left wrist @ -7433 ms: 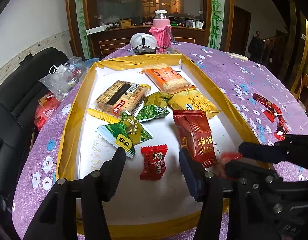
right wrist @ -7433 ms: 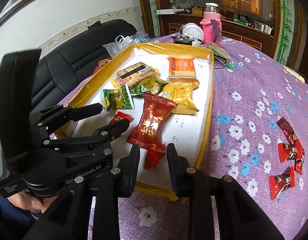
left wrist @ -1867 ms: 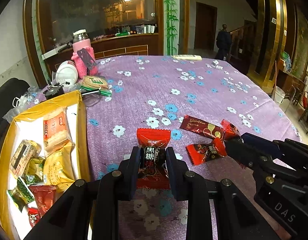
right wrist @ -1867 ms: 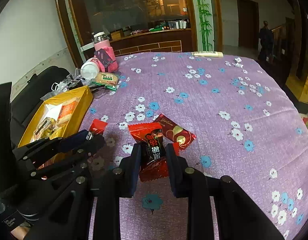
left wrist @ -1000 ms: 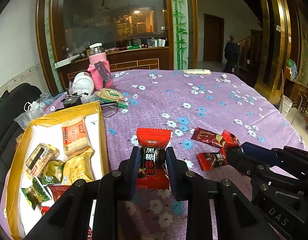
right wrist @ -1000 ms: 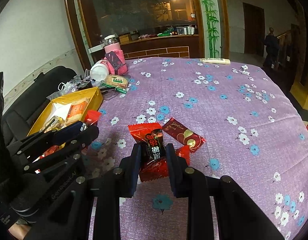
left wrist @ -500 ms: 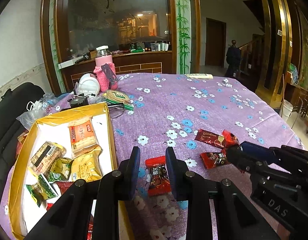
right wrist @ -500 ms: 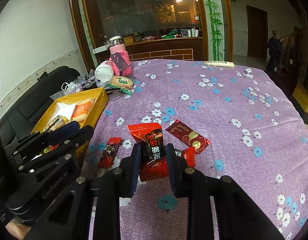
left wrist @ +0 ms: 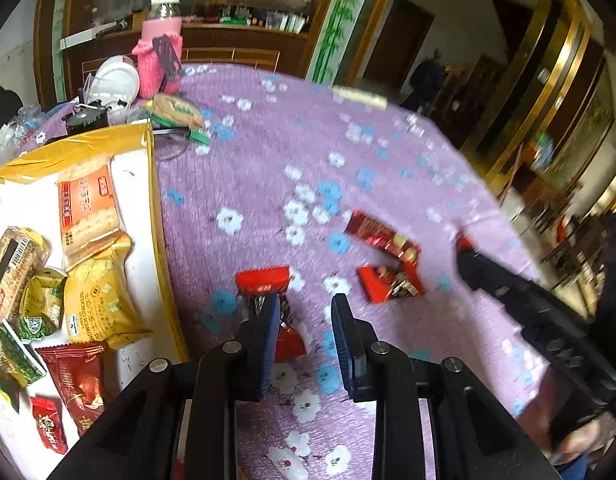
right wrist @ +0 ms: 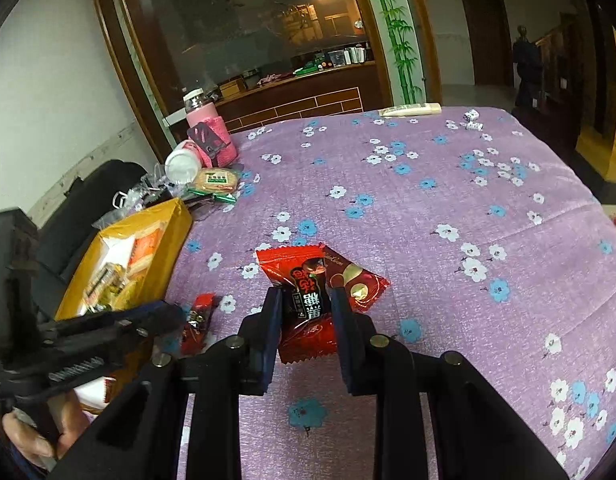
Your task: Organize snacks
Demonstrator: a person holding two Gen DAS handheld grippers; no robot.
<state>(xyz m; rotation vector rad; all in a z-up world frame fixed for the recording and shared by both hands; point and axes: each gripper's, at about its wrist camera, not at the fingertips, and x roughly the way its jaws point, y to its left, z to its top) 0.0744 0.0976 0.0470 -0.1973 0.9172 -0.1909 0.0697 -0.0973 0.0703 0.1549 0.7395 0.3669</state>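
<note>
— Grippers doing what?
— Right gripper (right wrist: 304,312) is pinching a red candy packet (right wrist: 302,300) above the purple tablecloth (right wrist: 447,220); left gripper (left wrist: 304,320) is hanging empty, narrowly parted, over a dropped candy (left wrist: 268,296) lying beside the yellow box (left wrist: 164,240).

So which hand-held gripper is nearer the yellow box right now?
Left. The left hand-held gripper hangs open just beside the yellow box; the right hand-held gripper, clamping a red candy, sits farther out.
</note>
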